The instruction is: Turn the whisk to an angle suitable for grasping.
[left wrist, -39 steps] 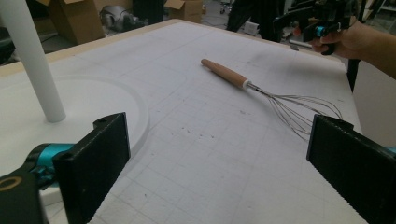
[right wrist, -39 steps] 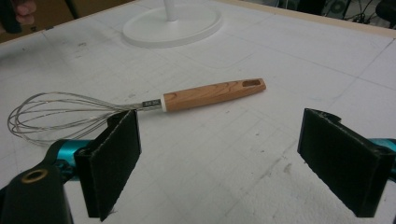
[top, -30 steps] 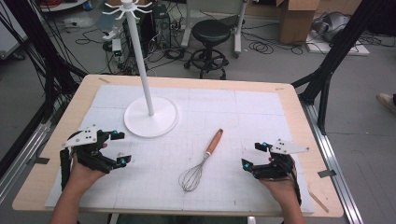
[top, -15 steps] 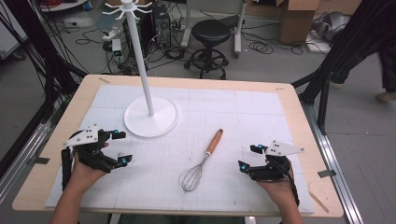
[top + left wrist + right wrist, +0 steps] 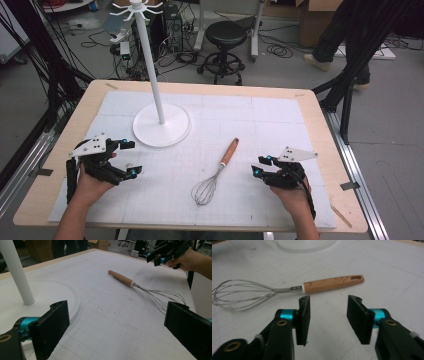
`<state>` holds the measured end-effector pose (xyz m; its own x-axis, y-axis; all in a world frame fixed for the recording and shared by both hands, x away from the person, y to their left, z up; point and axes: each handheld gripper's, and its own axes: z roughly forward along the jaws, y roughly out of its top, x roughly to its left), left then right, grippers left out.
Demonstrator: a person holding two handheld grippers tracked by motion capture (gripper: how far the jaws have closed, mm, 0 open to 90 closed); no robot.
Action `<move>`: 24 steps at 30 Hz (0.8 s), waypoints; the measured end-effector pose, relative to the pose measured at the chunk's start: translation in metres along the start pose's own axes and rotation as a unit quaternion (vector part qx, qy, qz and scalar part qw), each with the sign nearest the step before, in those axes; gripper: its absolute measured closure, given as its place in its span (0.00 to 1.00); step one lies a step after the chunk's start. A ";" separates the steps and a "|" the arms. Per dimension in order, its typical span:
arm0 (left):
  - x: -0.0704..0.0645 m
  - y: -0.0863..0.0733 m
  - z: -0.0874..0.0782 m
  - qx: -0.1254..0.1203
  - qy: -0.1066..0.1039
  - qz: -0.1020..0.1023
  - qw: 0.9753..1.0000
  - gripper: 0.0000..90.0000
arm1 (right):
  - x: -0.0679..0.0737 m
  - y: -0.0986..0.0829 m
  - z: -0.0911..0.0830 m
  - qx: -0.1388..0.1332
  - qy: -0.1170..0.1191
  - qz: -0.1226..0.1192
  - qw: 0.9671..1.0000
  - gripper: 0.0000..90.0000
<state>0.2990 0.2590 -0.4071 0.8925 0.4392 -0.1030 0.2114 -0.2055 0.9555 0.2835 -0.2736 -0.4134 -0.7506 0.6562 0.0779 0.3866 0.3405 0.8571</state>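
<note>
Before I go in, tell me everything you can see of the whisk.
The wire balloon whisk with a light wooden handle lies flat on the white gridded mat, touching nothing else. Thin silvery loops form the head, joined to the handle by a metal collar and a white band; the handle's far end has a hanging slot. Handle points toward the white round-based stand, head toward the person. The right tongs sit open just beside it.

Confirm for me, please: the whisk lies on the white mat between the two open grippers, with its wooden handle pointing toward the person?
Not quite: in the high view the whisk's wooden handle points away from the person, toward the white stand; its wire end faces the person. It does lie on the white mat between the open left gripper and right gripper.
</note>
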 end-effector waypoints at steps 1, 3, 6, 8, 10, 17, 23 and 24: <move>-0.001 0.000 0.000 -0.001 -0.001 0.001 1.000 0.07 | 0.000 0.007 0.009 0.003 -0.002 -0.003 1.000 0.70; -0.001 0.001 0.000 -0.001 -0.003 0.003 1.000 0.07 | -0.001 0.015 0.020 0.017 -0.011 -0.008 1.000 0.74; -0.001 0.001 -0.001 -0.003 -0.004 0.002 1.000 0.07 | -0.002 0.026 0.036 0.034 -0.018 -0.018 0.999 0.81; -0.001 0.001 -0.001 -0.005 -0.004 0.002 1.000 0.07 | -0.004 0.034 0.046 0.041 -0.029 -0.019 0.999 0.86; -0.001 0.001 -0.001 -0.005 -0.005 0.002 1.000 0.07 | -0.006 0.042 0.056 0.044 -0.041 -0.023 0.998 0.90; -0.003 0.001 0.001 0.000 -0.006 0.005 1.000 0.07 | -0.021 0.067 0.096 0.071 -0.072 -0.029 0.994 0.99; -0.002 0.001 0.001 0.001 -0.006 0.005 1.000 0.07 | -0.041 0.066 0.124 0.105 -0.089 -0.006 0.991 0.99; -0.002 0.001 0.001 0.001 -0.006 0.005 1.000 0.07 | -0.043 0.065 0.127 0.110 -0.090 0.000 0.990 0.99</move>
<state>0.2981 0.2568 -0.4061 0.8988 0.4274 -0.0972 0.2036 -0.2106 0.9561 0.4092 -0.1941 -0.4260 -0.6515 0.7580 -0.0311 0.5081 0.4664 0.7241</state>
